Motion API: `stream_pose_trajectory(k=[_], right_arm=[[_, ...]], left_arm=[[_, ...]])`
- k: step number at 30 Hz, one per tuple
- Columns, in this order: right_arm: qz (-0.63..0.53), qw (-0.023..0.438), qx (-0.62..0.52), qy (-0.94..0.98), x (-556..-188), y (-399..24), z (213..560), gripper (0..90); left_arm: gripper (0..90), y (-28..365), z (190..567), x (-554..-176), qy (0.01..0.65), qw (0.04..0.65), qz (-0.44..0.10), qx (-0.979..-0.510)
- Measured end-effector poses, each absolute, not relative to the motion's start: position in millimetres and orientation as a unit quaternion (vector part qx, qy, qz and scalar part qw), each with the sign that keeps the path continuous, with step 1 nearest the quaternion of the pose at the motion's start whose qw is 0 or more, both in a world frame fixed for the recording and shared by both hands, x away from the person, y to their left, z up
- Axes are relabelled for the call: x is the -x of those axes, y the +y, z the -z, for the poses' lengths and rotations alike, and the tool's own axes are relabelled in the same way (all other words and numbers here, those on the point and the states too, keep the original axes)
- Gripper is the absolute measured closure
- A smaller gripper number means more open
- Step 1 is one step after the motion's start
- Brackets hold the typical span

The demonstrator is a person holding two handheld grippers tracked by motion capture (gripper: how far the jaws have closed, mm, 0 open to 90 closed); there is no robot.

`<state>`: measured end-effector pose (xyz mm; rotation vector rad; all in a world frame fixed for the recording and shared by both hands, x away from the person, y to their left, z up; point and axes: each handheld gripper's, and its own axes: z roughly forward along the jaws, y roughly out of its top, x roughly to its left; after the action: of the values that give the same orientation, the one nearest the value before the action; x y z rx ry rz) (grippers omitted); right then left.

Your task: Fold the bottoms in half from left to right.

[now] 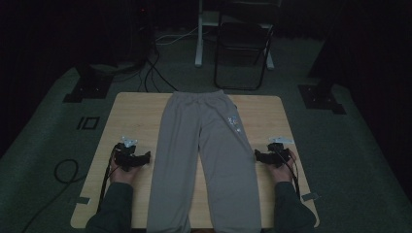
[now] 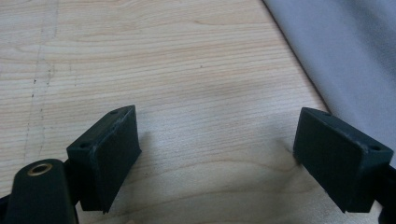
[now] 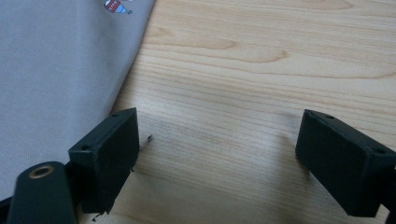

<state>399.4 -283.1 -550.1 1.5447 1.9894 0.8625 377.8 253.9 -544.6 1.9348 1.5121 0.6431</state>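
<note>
Grey trousers (image 1: 204, 150) lie flat along the middle of the wooden table (image 1: 136, 111), waistband at the far edge and legs running off the near edge. A small print (image 1: 234, 122) marks one leg. My left gripper (image 1: 145, 158) rests on bare wood just left of the trousers, jaws wide open and empty; the left gripper view has grey cloth (image 2: 350, 51) at its upper right. My right gripper (image 1: 257, 156) sits just right of the trousers, jaws likewise open over bare wood, with cloth (image 3: 60, 70) at the left of the right gripper view.
A dark folding chair (image 1: 243, 48) and a white stand leg (image 1: 199, 39) stand on the floor beyond the table. Cables (image 1: 150, 68) trail over the floor at the back left. Bare wood lies on both sides of the trousers.
</note>
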Motion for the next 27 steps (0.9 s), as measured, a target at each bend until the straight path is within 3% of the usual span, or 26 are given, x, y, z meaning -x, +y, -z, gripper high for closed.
stream_pose_trajectory(k=[16,23,27], right_arm=[[-0.318,0.236,-0.556,0.731,-397.0,-280.9,549.9,15.3],[-0.318,0.231,-0.546,0.740,-392.4,-274.0,546.1,29.9],[-0.312,0.248,-0.525,0.753,-386.7,-261.2,541.0,31.6]], left_arm=[[24.7,250.2,544.0,-374.1,0.555,0.307,-0.242,-0.734],[33.6,239.9,541.0,-371.1,0.552,0.302,-0.240,-0.739],[34.1,234.4,535.9,-368.1,0.542,0.317,-0.234,-0.742]])
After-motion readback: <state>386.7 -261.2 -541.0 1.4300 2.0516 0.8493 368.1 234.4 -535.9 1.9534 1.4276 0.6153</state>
